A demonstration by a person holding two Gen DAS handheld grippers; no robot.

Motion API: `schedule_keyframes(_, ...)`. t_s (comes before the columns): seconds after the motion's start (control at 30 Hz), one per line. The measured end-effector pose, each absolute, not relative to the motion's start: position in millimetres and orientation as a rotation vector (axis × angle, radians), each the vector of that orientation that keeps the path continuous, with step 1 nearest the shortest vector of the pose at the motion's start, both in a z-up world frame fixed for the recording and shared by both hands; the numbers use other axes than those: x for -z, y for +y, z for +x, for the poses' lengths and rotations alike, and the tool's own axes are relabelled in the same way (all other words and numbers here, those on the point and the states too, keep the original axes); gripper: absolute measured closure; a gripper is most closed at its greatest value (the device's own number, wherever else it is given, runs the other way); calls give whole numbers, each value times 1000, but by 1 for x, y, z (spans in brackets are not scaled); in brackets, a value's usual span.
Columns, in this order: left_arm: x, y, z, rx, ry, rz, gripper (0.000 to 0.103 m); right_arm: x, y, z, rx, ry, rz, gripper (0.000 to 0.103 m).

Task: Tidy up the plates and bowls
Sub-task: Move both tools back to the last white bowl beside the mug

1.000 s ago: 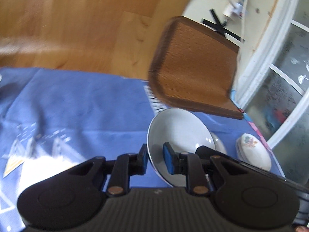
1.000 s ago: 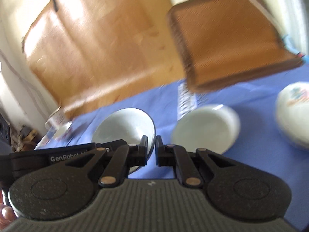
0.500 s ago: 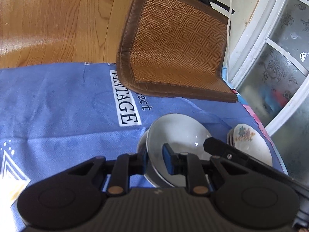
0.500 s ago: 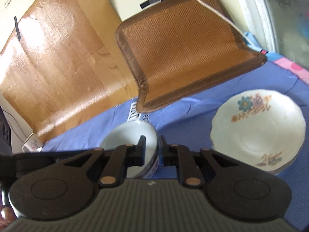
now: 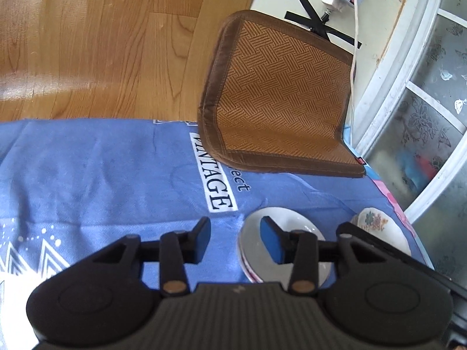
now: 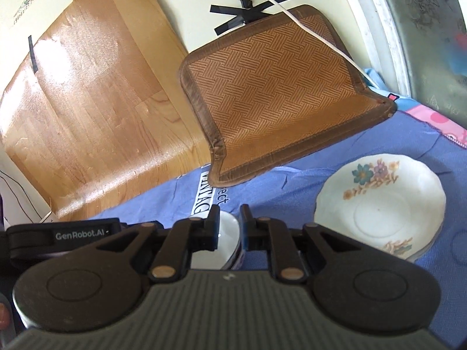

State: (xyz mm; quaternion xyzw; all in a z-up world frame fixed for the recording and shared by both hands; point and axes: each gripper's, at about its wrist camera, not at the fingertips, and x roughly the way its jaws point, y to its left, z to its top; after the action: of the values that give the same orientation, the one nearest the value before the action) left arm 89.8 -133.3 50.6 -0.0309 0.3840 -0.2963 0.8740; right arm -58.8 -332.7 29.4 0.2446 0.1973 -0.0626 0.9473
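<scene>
Bowls [image 5: 256, 233] nested, prob. 2, L gripper [image 5: 235, 233] apart.

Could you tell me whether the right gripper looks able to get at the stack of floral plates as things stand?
Probably yes: the floral plates lie uncovered on the blue cloth, just right of the right gripper. Its jaws, though, stand around the white bowl's rim, so it must let go first.

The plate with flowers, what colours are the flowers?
Teal, purple and orange on the white plate; right wrist view shows best.
</scene>
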Motion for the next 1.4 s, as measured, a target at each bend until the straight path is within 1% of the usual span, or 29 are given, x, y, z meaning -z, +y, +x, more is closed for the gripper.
schedule_keyframes(0.33,-42,-69,90,473,767,-61,64,-42,-295,-48,26,412,444,85)
schedule_keyframes(0.57,-33,-10,97,318,741,-54,64,-39,-248,-24,-77,472,407,85)
schedule_keyframes(0.7,-30,29,104,220,719,-60,64,-39,-220,-9,-128,507,366,79)
schedule_keyframes(0.8,-27,57,109,147,702,-69,64,-39,-201,1,-159,525,339,79)
schedule_keyframes(1.03,-11,146,103,-42,617,-167,64,-30,-160,29,-257,561,325,79)
schedule_keyframes(1.17,-1,195,91,-196,571,-197,64,-26,-131,61,-334,600,334,79)
schedule_keyframes(1.27,1,227,81,-186,530,-384,63,-27,-105,87,-387,619,318,79)
schedule_keyframes(1.4,2,239,78,-178,485,-469,61,-33,-78,108,-441,614,299,79)
